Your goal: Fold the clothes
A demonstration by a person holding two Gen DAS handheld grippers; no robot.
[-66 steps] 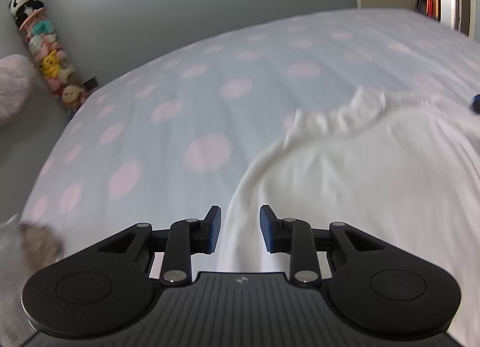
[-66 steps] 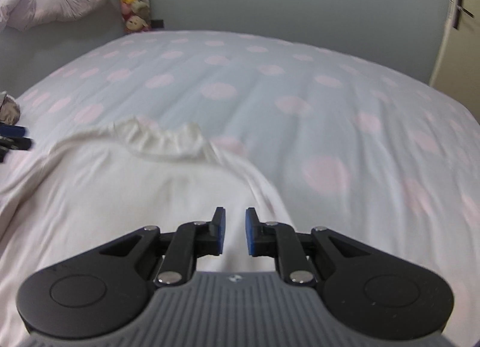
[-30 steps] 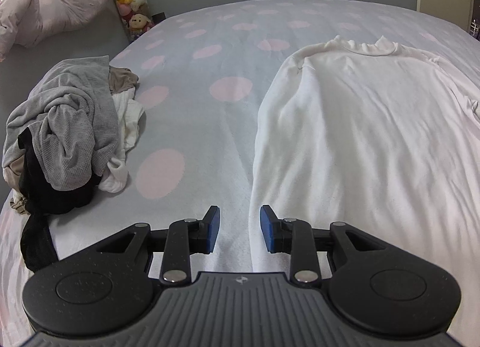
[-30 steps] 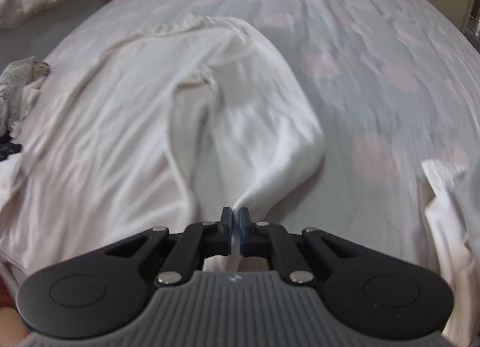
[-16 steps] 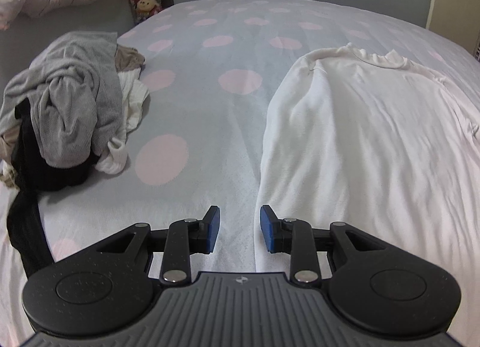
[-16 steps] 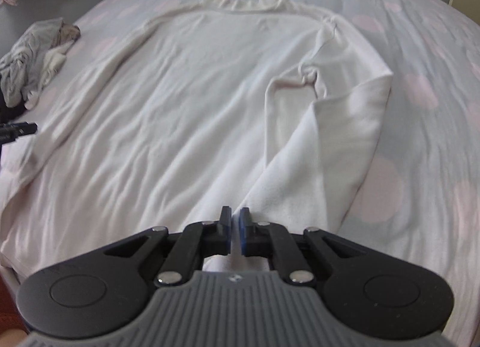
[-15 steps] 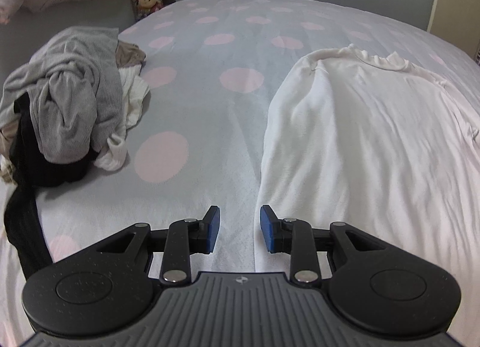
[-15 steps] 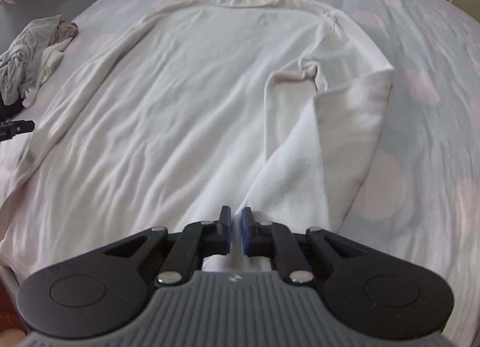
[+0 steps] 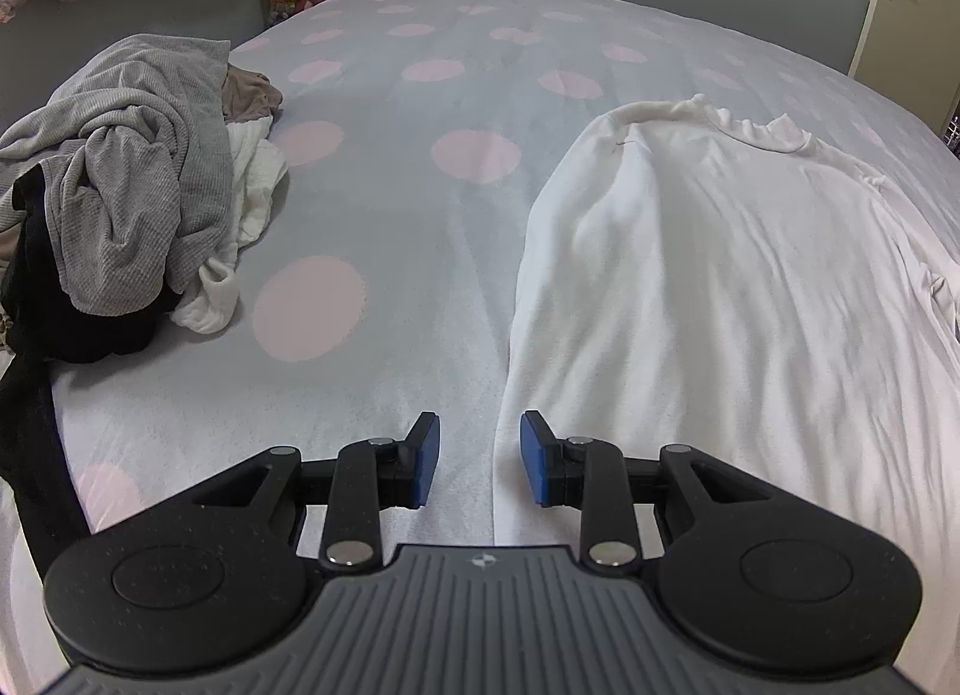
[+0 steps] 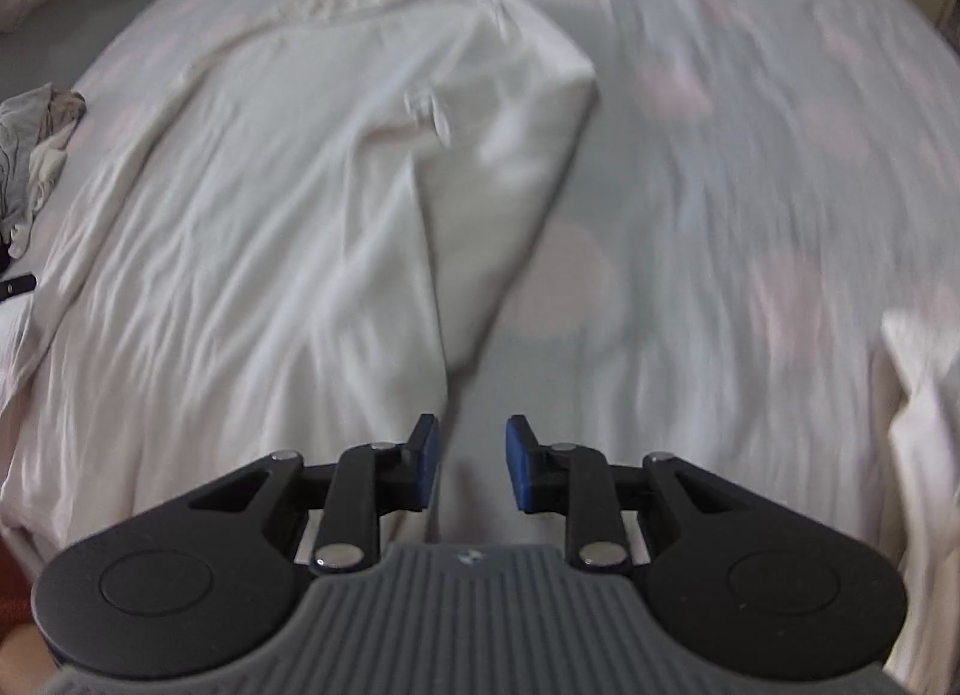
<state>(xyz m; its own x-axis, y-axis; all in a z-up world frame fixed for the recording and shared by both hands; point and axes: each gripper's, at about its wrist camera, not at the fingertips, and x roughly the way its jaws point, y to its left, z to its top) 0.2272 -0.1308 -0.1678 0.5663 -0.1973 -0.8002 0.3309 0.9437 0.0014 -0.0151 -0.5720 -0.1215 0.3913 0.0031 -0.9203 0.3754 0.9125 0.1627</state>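
Fingers (image 10: 425, 458) of the right gripper (image 10: 467, 461) spread apart, gripping nothing, hovering just past the tip of the folded-in sleeve (image 10: 498, 173). Same story on the left gripper (image 9: 479, 458): blue fingers (image 9: 425, 458) apart and empty, straddling the outer edge of the other sleeve (image 9: 570, 251).

White long-sleeved cotton top (image 9: 720, 275) lying flat, collar away, on the pale blue bed sheet with pink dots (image 9: 390, 215). One sleeve laid over the body, the other not yet folded in.

Risks from here, as a guess: pinching only the top layer of that sleeve edge, so the lower layer drags and bunches. Catching bed sheet along with the cloth, since edge and sheet sit flush together. Pulling too low and dragging the whole top sideways, undoing the fold already laid. Right view badly blurred, so how neatly that fold sits cannot be told.

Heap of grey, white and black clothes (image 9: 132, 167) well to the left, clear of the work.
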